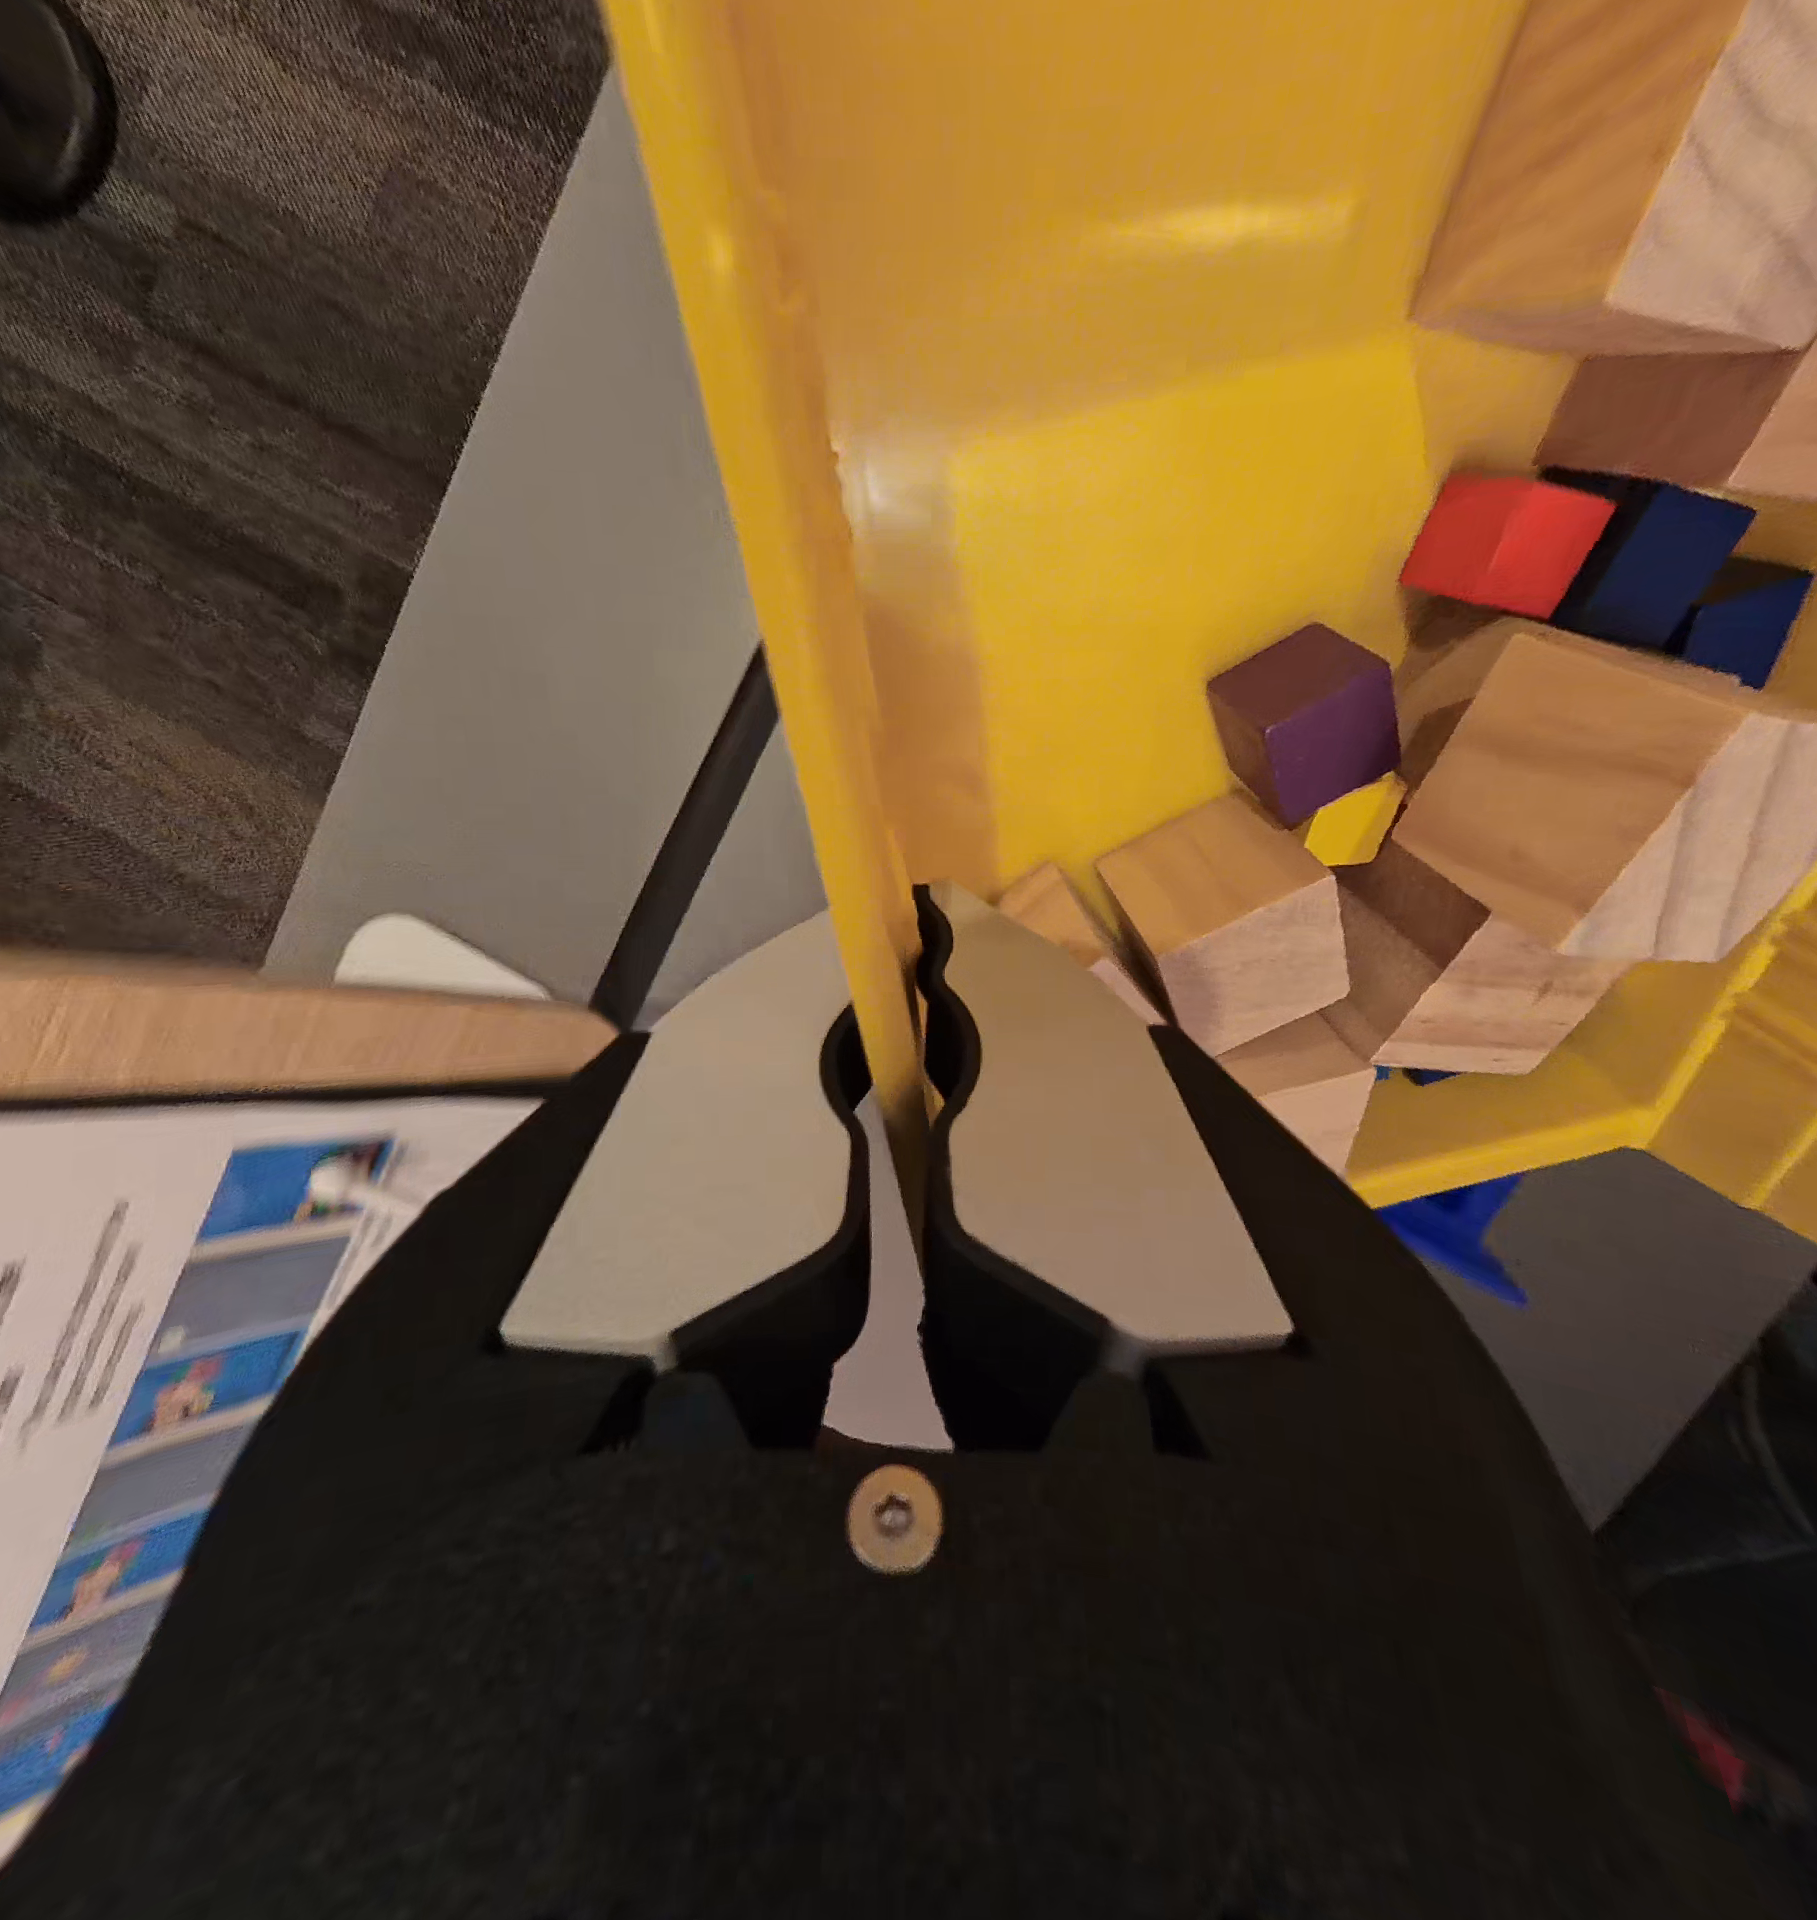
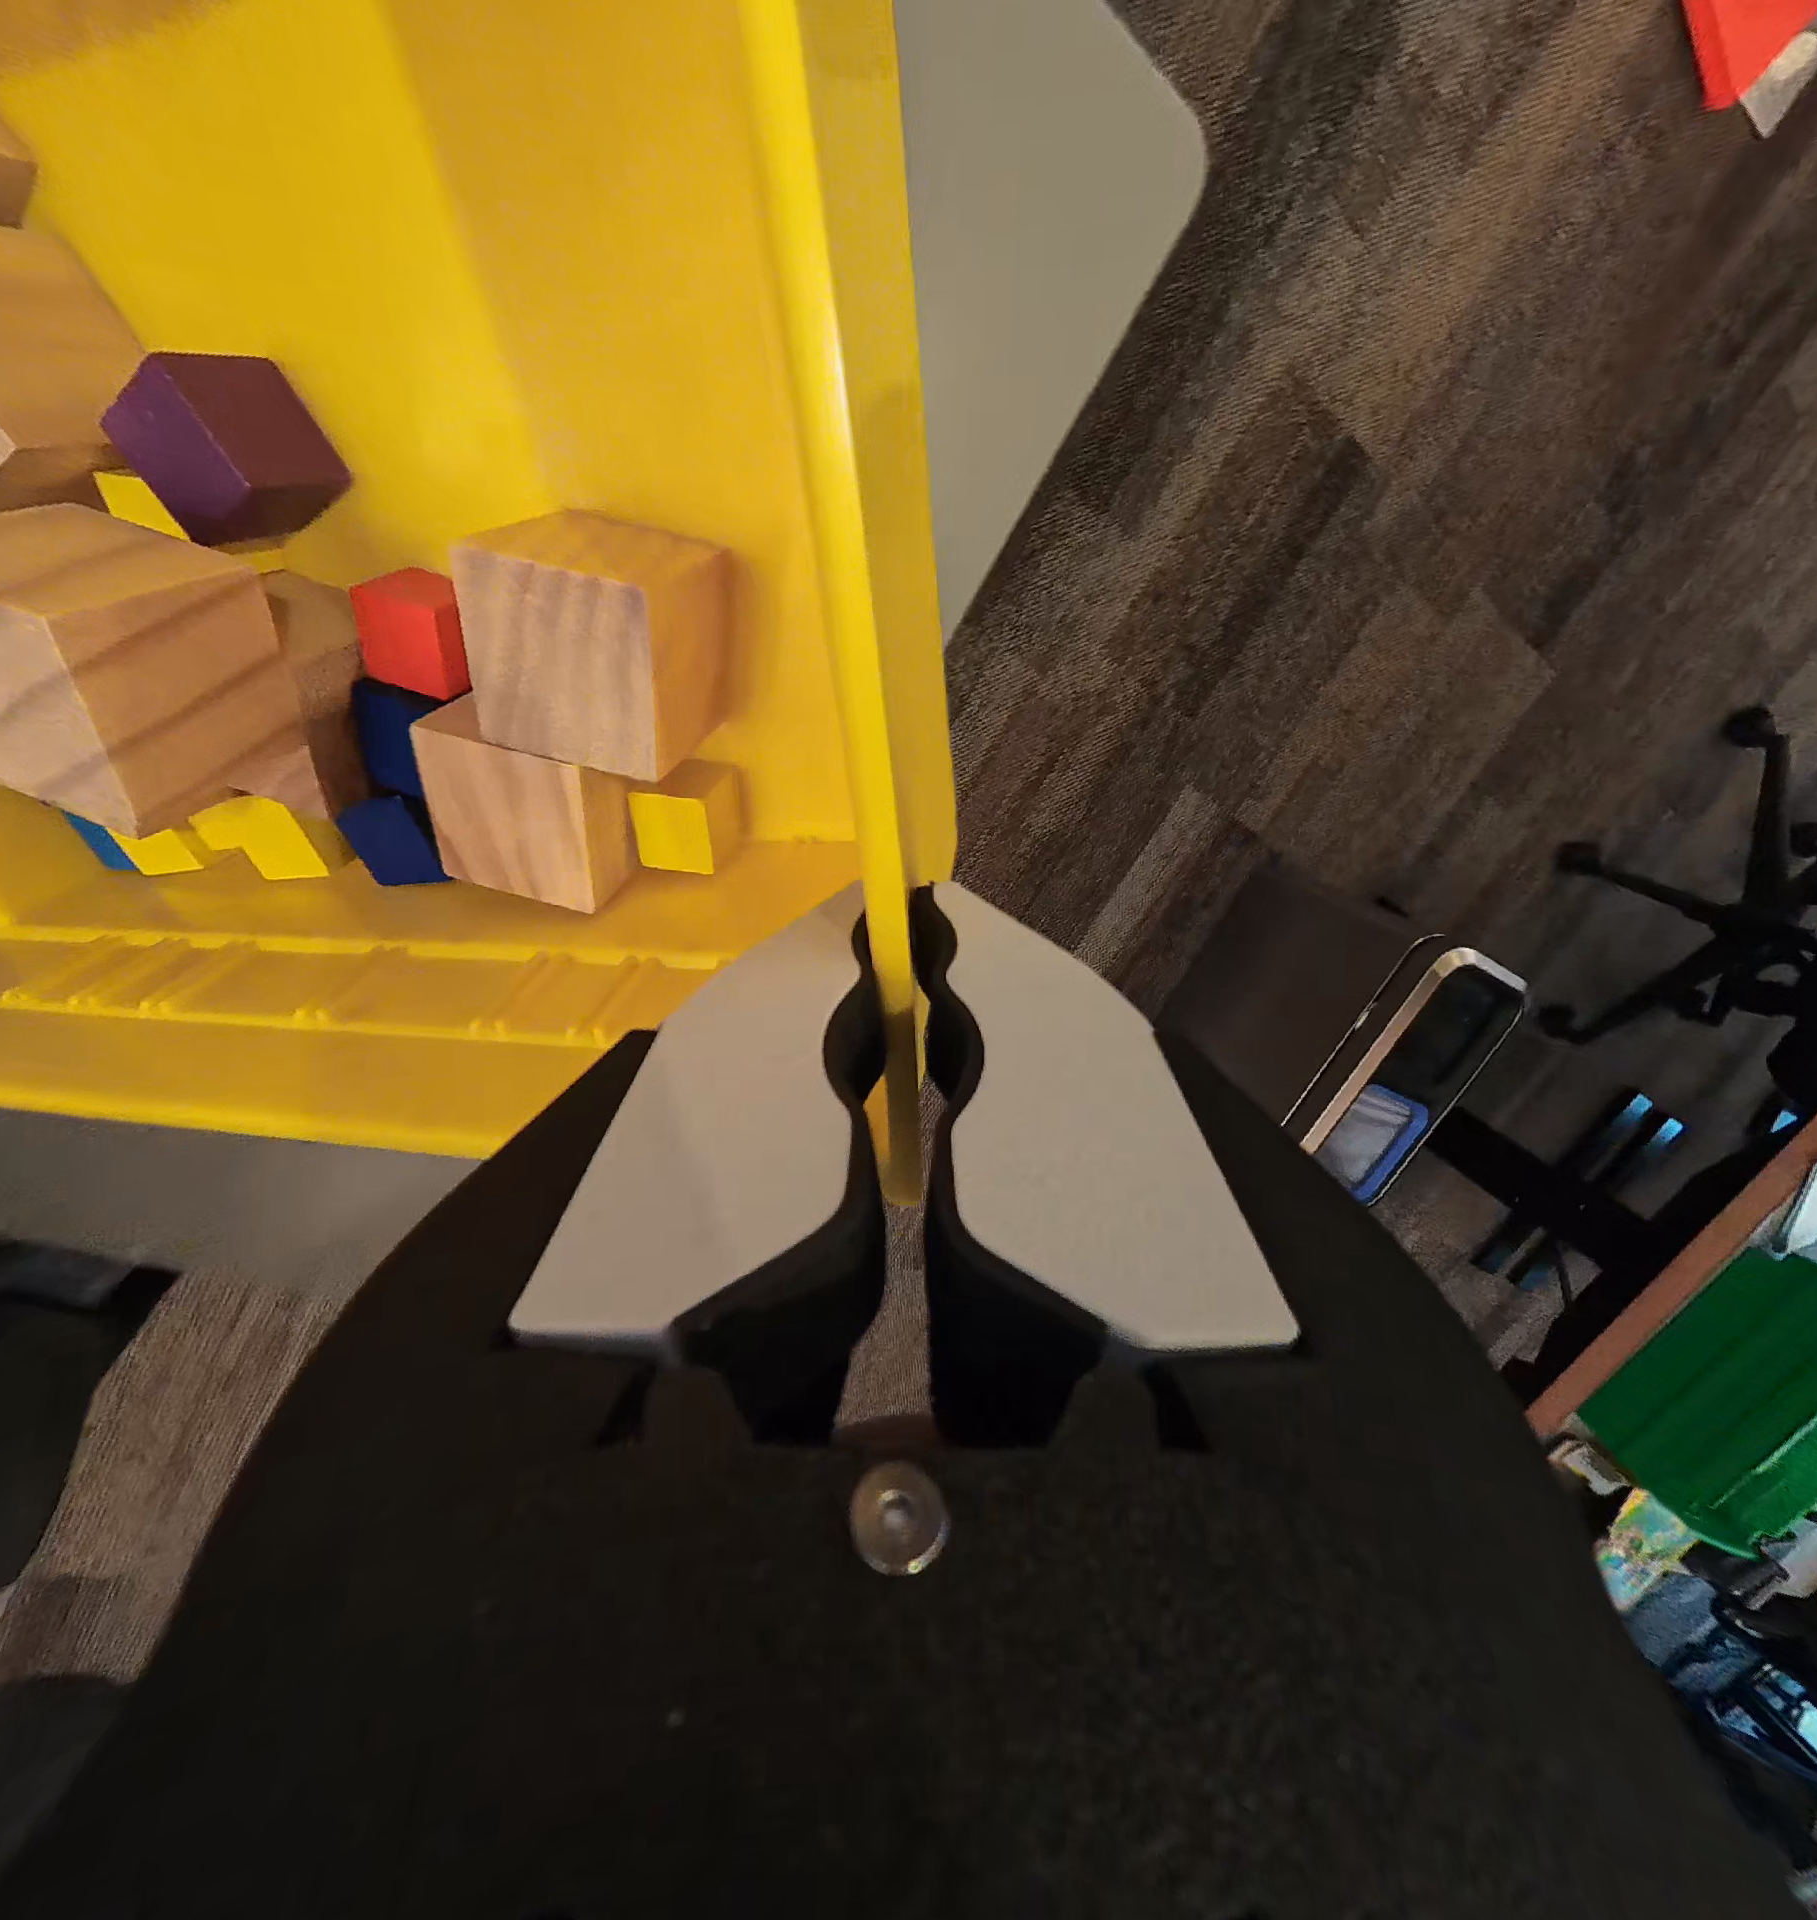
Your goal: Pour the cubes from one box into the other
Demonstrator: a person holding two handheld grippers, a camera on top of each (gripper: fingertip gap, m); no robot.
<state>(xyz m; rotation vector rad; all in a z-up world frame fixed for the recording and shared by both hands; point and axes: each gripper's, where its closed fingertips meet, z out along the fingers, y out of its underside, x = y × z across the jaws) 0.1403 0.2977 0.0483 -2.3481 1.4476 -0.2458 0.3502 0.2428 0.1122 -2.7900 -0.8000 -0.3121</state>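
Left tool (image 1: 899, 935): closed on the side wall of the yellow plastic box (image 1: 1091, 312), one finger inside, one outside. Right tool (image 2: 899, 935): clamped the same way on the opposite wall of that box (image 2: 468, 260). Box held up between the two tools, tipped, above the pale grey worktop (image 1: 530, 623).

Contents piled toward the lower end of the box, against its ribbed rim. Large plain wooden cubes (image 2: 592, 644) mixed with smaller painted ones: a purple cube (image 1: 1304, 722) resting on top, a red cube (image 1: 1501, 545) next to dark blue cubes (image 1: 1662, 566), small yellow cubes (image 2: 675, 826) along the bottom edge. In the right wrist view a second red cube (image 2: 410, 634) sits wedged between wooden ones.

A blue plastic piece (image 1: 1455, 1236) shows just below the yellow rim; too little visible to tell what it is.

Printed sheet with blue pictures (image 1: 156, 1403) lies on a board to the left. Dark carpet floor (image 2: 1403, 520) beyond the worktop, green bin (image 2: 1735, 1392) on a shelf at right.
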